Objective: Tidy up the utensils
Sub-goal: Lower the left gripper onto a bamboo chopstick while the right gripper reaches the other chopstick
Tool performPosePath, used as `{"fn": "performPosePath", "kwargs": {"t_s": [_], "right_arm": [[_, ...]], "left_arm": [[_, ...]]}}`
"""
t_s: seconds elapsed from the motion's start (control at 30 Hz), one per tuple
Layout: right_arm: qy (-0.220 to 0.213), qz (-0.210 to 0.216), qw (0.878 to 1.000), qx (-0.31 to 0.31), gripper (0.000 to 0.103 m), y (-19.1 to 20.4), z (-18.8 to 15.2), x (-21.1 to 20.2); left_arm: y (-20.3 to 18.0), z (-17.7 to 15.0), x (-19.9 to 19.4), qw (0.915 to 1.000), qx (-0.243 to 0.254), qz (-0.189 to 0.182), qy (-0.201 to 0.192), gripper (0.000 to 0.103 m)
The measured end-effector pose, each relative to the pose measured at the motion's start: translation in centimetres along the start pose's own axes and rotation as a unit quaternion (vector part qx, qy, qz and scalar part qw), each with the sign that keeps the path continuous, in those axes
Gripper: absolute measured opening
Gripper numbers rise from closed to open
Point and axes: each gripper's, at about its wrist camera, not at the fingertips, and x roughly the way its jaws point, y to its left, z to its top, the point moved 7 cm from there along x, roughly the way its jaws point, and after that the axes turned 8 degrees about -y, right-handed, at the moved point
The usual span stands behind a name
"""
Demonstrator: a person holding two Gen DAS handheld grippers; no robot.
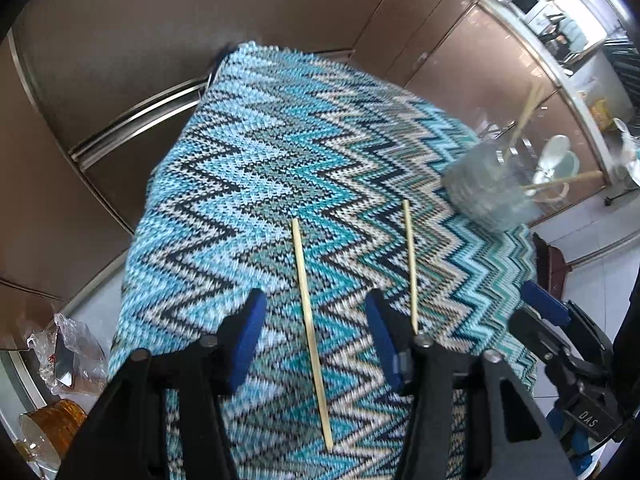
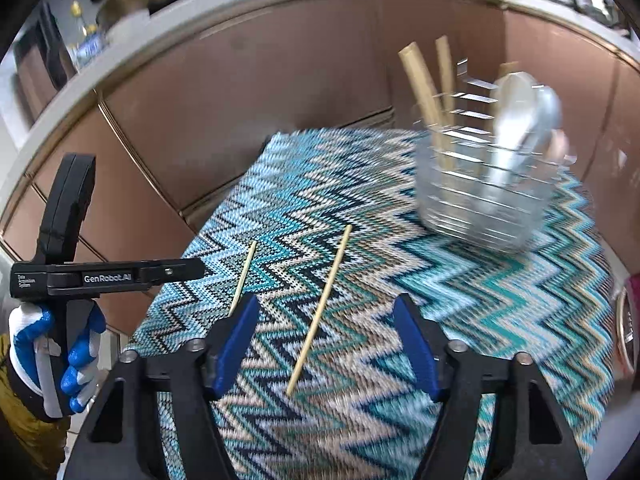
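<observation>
Two wooden chopsticks lie apart on a blue zigzag cloth (image 1: 260,152). In the left wrist view one chopstick (image 1: 311,332) lies between the open fingers of my left gripper (image 1: 316,316), and the other chopstick (image 1: 411,264) lies just right of it. In the right wrist view my right gripper (image 2: 326,320) is open above one chopstick (image 2: 320,310); the second chopstick (image 2: 243,276) lies to its left. A clear utensil holder (image 2: 486,184) with wooden utensils and a spoon stands at the far right; it also shows in the left wrist view (image 1: 486,188).
Brown cabinet fronts (image 2: 260,92) rise behind the cloth-covered table. The gloved hand on the left gripper's handle (image 2: 60,280) shows at the left of the right wrist view. Plastic bags and an amber container (image 1: 56,424) sit on the floor at the left.
</observation>
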Motion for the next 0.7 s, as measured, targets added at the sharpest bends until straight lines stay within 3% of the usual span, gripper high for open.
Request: {"fn": "performPosePath", "kwargs": {"t_s": [0.3, 0.7], "right_arm": [[0.072, 0.020, 0.997, 0.030, 0.033, -0.6, 1.4, 7.8], [0.127, 0.007, 0.991, 0.029, 0.022, -1.6, 1.4, 12.5]], "left_arm": [[0.5, 0.7, 4.1, 0.9982, -0.017, -0.004, 0.058, 0.030], [0.2, 0.3, 6.8, 0.9959, -0.007, -0.001, 0.090, 0.018]]}}
